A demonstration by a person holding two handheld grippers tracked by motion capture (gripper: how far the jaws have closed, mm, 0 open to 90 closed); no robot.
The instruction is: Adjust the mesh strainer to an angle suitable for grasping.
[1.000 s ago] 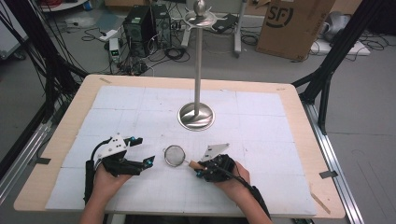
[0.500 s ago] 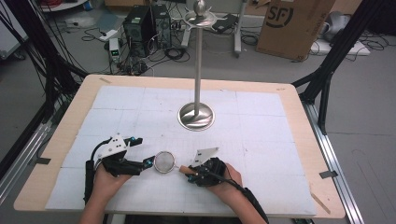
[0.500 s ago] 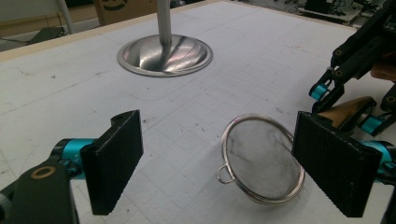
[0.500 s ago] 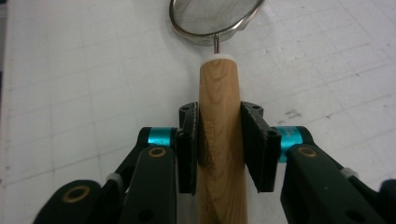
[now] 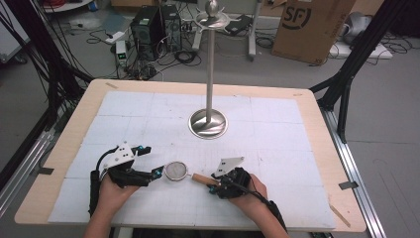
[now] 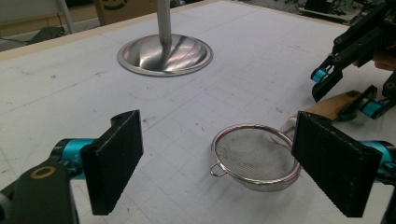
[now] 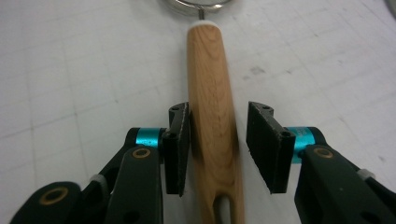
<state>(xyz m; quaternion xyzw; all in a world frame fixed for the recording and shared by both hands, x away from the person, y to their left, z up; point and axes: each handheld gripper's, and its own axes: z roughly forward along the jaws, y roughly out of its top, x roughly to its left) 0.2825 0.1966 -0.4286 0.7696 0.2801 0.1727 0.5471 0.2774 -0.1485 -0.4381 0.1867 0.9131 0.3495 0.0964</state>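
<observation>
- While the small metal strainer lies on the white table near the front edge, it sits between the two grippers, with its round mesh bowl toward the person's left and its wooden handle toward the person's right
- In the left gripper view the strainer rests flat on the table, rim up, with a small wire loop at the near side of the rim, and the handle goes away to the upper right
- The right gripper is at the end of the handle; in the right gripper view the handle passes between the two black pads, and its slotted end is at the bottom of that picture
- The jaws of the right gripper have just been opening: they are narrow, the left pad is close against the wood, and on the other side a clear gap shows between the pad and the handle, so the handle is not squeezed
- The left gripper is low over the table just beside the mesh bowl, with its jaws wide apart; in its own view one pad stands well to the left of the bowl and the other stands in front of the bowl's right edge, and I cannot tell if that one touches the rim
- Behind the strainer, well apart from it, a tall metal stand with a round shiny base is upright in the middle of the table
- Each gripper is held by one hand of the person, and both forearms come in from the bottom of the high view
</observation>
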